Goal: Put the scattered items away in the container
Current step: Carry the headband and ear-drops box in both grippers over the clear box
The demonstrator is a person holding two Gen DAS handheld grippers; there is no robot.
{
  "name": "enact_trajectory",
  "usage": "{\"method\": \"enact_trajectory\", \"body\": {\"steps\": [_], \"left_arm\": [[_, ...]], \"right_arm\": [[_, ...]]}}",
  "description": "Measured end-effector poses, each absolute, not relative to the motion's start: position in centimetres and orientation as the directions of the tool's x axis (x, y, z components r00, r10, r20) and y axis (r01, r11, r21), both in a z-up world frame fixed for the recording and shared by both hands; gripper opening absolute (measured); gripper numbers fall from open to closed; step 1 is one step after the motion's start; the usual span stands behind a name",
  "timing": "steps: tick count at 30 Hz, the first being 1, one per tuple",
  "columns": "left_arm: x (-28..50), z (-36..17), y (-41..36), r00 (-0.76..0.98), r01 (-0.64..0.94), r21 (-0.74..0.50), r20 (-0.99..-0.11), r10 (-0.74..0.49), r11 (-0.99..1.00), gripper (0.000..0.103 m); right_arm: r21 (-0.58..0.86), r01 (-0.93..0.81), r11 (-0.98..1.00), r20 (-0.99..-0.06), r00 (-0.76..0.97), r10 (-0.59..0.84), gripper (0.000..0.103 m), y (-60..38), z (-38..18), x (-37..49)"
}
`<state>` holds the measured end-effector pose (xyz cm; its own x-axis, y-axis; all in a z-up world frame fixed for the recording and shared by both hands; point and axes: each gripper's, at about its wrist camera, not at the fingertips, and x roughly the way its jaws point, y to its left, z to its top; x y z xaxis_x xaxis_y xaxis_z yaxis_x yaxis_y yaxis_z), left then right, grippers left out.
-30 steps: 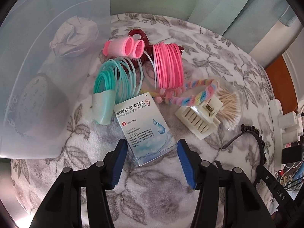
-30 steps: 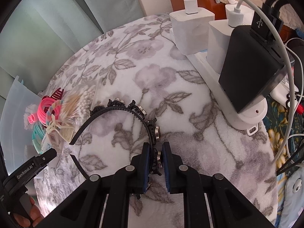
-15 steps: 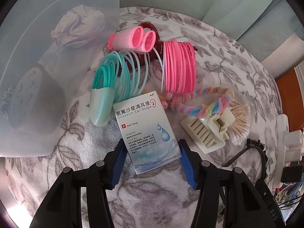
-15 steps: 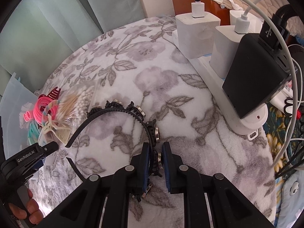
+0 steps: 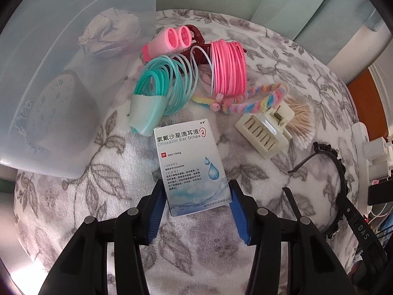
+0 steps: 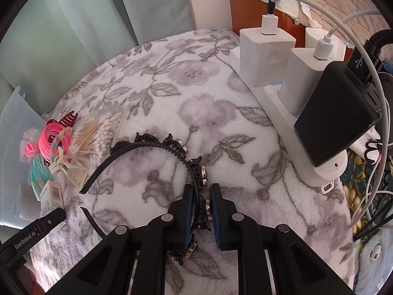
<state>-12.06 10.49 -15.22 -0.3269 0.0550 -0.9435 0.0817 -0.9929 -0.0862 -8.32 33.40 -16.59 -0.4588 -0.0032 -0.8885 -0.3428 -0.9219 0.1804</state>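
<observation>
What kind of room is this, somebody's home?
Probably a home, perhaps a bedroom: a fleecy floral blanket covers the surface, hair bands, a black headband and an ear drops box lie on it, and phone chargers sit beside pale green curtains.

A: Container (image 5: 49,49) is cropped top and left; the things inside blur behind its frosted wall.

B: Ear-drop box (image 5: 191,167) bottom corners sit behind the left tongs' pads (image 5: 156,211); contact unclear.

A: Headband (image 6: 157,145) near end vanishes under the right tongs (image 6: 202,211). Small print on the box is unreadable.
</observation>
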Motion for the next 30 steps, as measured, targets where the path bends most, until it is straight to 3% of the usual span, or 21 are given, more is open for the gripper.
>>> {"method": "enact_trajectory", "body": {"steps": [11, 30], "left_arm": [[-9.9, -12.6, 11.0, -0.368, 0.006, -0.073, -0.927, 0.066, -0.997, 0.052], [-6.4, -7.3, 7.5, -0.498, -0.073, -0.098, -0.859, 0.121, -0.993, 0.052]], "right_arm": [[0.278, -0.370, -0.886, -0.848, -0.528, -0.046, 0.014, 33.3, -13.9, -5.6], [0.303, -0.321, -0.898, -0.729, -0.684, -0.002, 0.014, 30.9, -4.5, -2.2]]}}
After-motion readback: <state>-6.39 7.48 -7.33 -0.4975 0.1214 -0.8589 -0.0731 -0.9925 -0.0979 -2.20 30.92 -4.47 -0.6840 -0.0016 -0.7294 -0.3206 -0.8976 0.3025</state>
